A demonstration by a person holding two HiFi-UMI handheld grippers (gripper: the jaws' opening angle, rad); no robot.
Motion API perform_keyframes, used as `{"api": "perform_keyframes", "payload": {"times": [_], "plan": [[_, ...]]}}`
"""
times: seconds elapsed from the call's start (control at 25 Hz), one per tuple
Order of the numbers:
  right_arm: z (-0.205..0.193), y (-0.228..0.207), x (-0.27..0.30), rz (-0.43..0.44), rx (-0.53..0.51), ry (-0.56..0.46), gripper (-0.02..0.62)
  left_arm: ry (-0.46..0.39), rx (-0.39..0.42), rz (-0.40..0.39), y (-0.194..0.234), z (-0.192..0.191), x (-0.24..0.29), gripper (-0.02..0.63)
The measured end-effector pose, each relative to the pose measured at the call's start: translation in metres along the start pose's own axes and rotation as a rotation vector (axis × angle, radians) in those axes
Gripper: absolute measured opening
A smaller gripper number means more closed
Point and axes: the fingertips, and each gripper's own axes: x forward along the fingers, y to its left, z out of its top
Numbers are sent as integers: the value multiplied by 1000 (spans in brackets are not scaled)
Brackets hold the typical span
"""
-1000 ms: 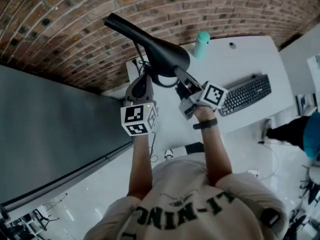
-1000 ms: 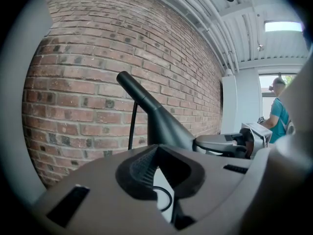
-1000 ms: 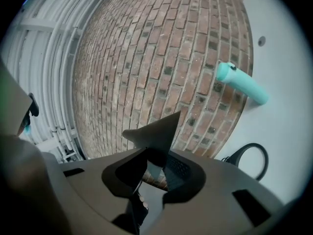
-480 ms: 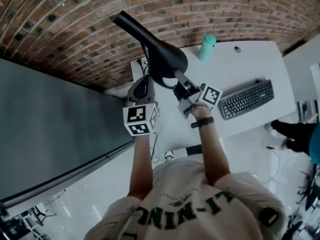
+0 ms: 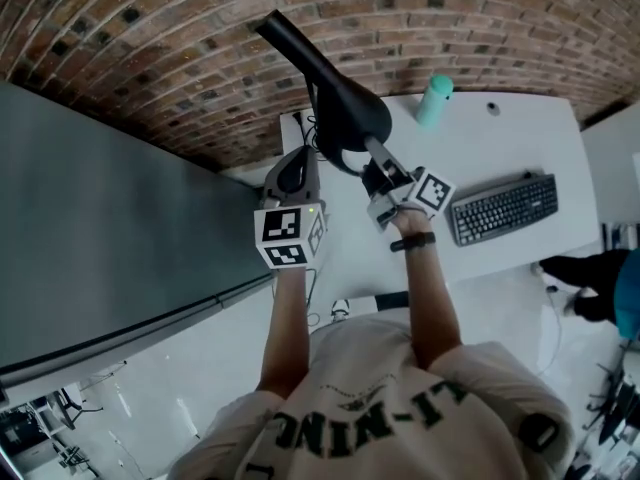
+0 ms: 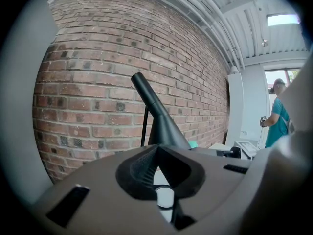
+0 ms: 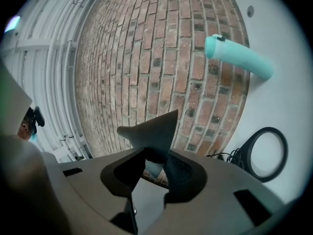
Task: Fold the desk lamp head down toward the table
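The black desk lamp stands at the back of the white tabletop, close to the brick wall. Its narrow neck slants up towards the wall, and its cone-shaped head flares out at the lower end, towards the two grippers. The right gripper reaches up to the near rim of that head. In the right gripper view the dark edge of the head dips into the gap between the fingers. It sits close against the ribbed one, with open space on its other side. These fingers have just been opening, so they stand apart around the rim without clamping it. The lamp's ring-shaped base lies flat on the tabletop off to that gripper's side, with a tangle of cable beside it. The left gripper sits lower, near the foot of the lamp and just beside the head. In its own view the cone rises directly beyond the fingers. They stand nearly together, leaving a narrow slit that shows white tabletop and a small dark-rimmed round. Whether they pinch anything I cannot tell. A teal bottle stands behind the lamp, and a keyboard lies well apart to the right.
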Motion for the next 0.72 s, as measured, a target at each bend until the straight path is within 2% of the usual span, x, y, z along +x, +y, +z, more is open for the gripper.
{"api": "perform_keyframes", "payload": {"times": [0.2, 0.36, 0.6, 0.64, 0.72], "plan": [[-1, 1, -1, -13, -14, 19, 101, 11, 7, -9, -5, -4, -5, -6], [-5, -4, -7, -75, -43, 30, 123, -5, 17, -15, -9, 0, -10, -6], [3, 6, -33, -115, -100, -9, 123, -34, 10, -46, -17, 10, -16, -6], [4, 10, -38, -132, -133, -11, 124, -39, 3, -55, -19, 11, -18, -6], [12, 8, -57, -271, -270, -3, 124, -50, 4, -74, -26, 15, -22, -6]]}}
